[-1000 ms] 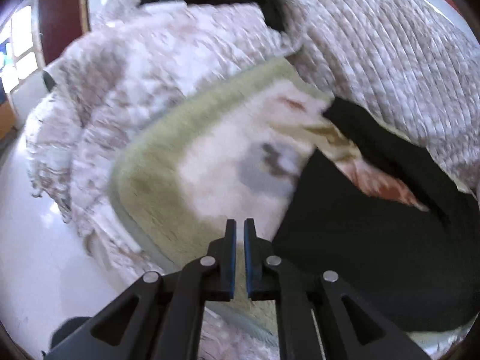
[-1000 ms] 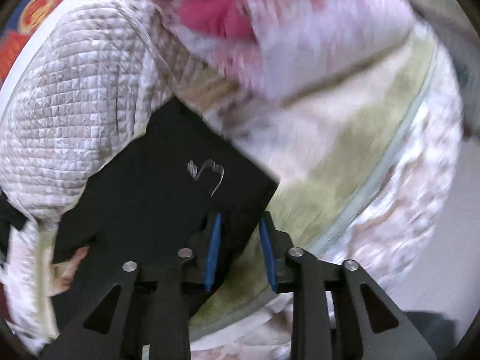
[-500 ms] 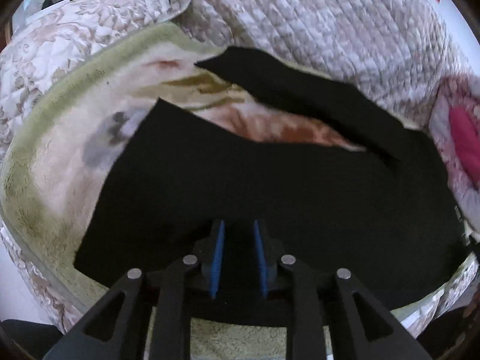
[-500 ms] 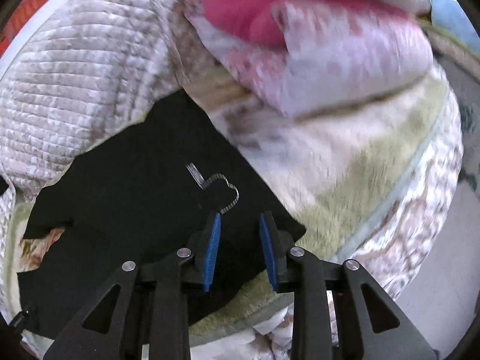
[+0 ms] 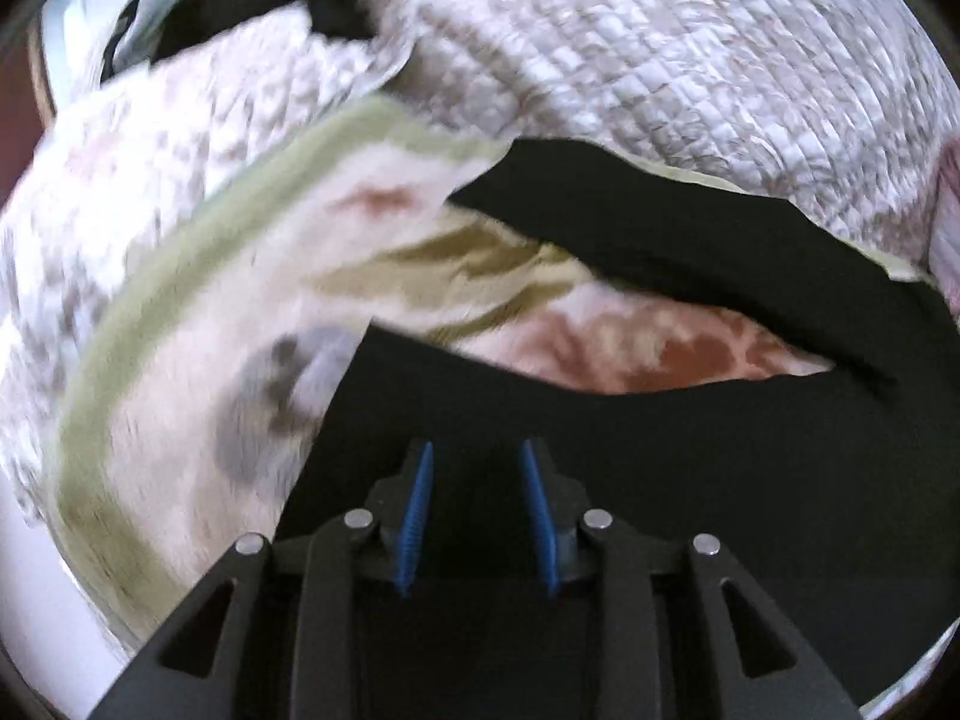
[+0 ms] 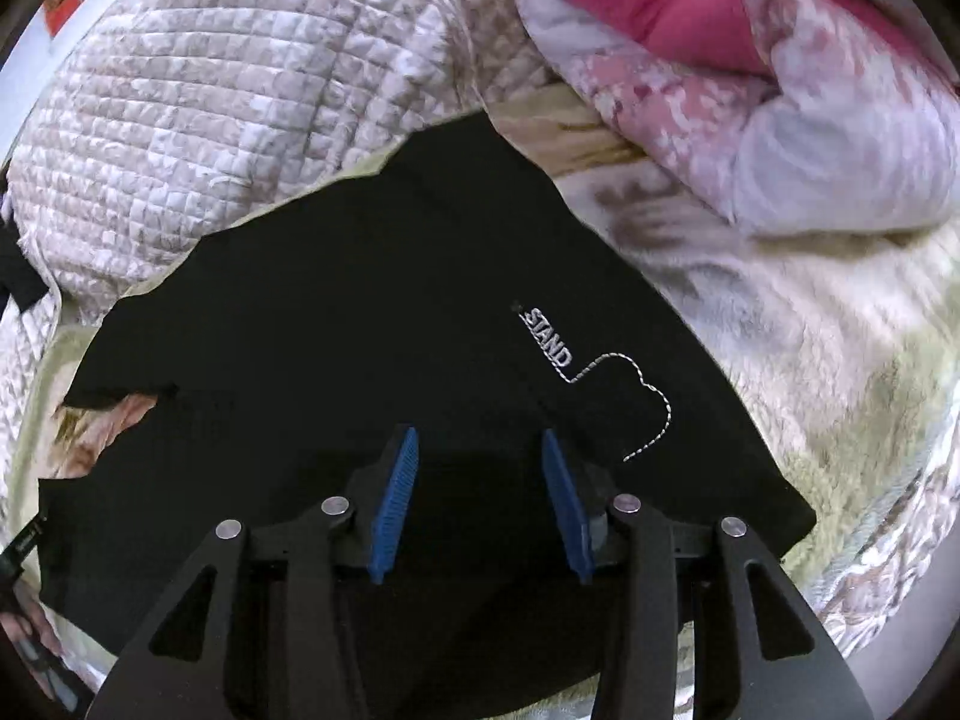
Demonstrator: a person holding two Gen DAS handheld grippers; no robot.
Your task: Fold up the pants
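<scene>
The black pants (image 6: 372, 324) lie spread on a floral blanket (image 5: 198, 324) with a green border, which covers the bed. Against that blanket, the pants take up its near middle: the wide upper part lies toward the person, and the two legs split apart farther off, showing a strip of the blanket's reddish print between them in the left wrist view. Beyond the blanket's far edge a quilted beige cover (image 5: 690, 54) is heaped up, touching the far leg of the pants. A pink-and-white bedding roll (image 6: 750, 90) rests on the blanket just beside the pants. White stitched lettering (image 6: 549, 343) with a looping thread line marks the pants. The left tool (image 5: 477, 510) hangs over the pants, its jaws partly apart after just opening, nothing pressed between them. The right tool (image 6: 477, 501) likewise hovers over the pants near the lettering, its jaws somewhat wider and just opened, gripping nothing.
</scene>
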